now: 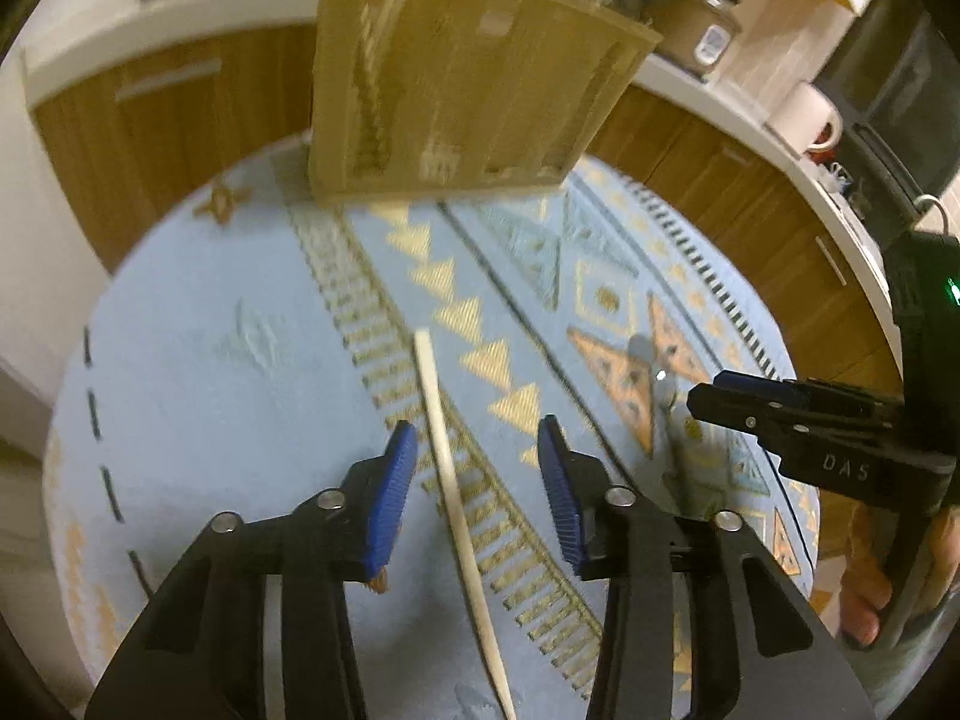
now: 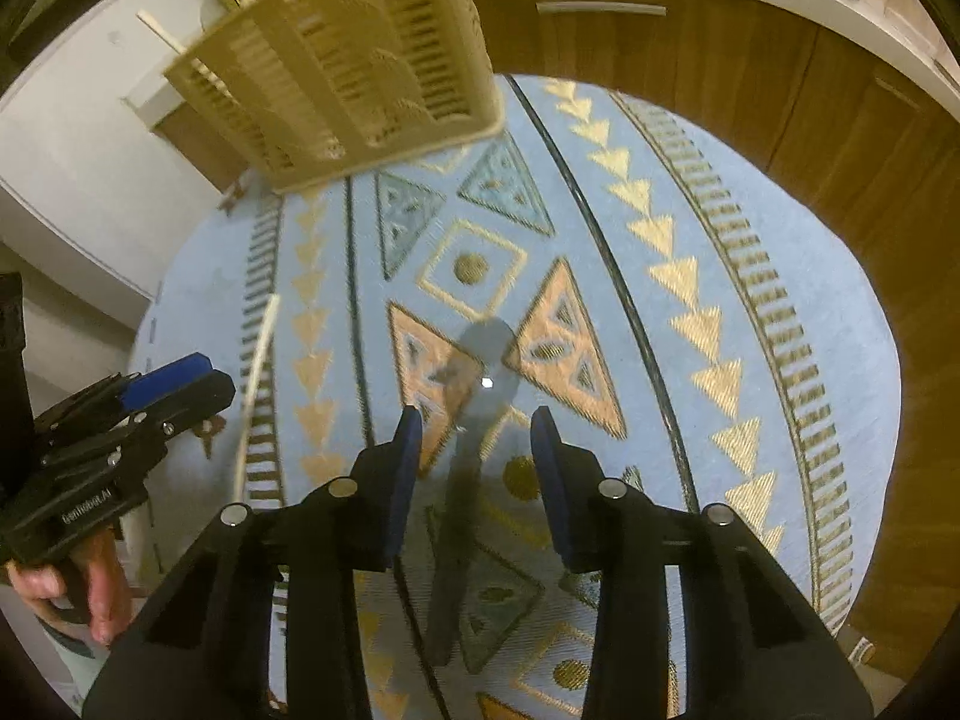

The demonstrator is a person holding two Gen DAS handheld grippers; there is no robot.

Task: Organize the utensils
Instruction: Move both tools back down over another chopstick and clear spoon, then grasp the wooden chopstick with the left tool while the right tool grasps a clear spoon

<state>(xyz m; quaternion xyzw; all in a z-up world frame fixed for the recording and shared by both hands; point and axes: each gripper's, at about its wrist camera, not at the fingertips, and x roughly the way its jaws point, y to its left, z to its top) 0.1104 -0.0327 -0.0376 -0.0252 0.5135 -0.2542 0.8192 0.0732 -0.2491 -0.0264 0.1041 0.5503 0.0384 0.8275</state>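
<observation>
A pale wooden chopstick point(image 1: 447, 468) lies on the blue patterned tablecloth point(image 1: 210, 360), running between the fingers of my left gripper point(image 1: 477, 450), which is open above it. A metal spoon point(image 2: 474, 414) lies bowl-away between the fingers of my right gripper point(image 2: 477, 429), also open above it. The chopstick also shows in the right wrist view point(image 2: 257, 384), and the spoon in the left wrist view point(image 1: 660, 396). A beige slotted utensil basket point(image 1: 456, 78) with chopsticks in it stands at the table's far edge; it also shows in the right wrist view point(image 2: 342, 60).
The right gripper point(image 1: 798, 426) enters the left wrist view from the right; the left gripper point(image 2: 120, 420) shows at the left of the right wrist view. Wooden cabinets point(image 2: 750, 78) and a white counter with a rice cooker point(image 1: 696, 24) and a mug point(image 1: 810, 114) lie beyond the round table.
</observation>
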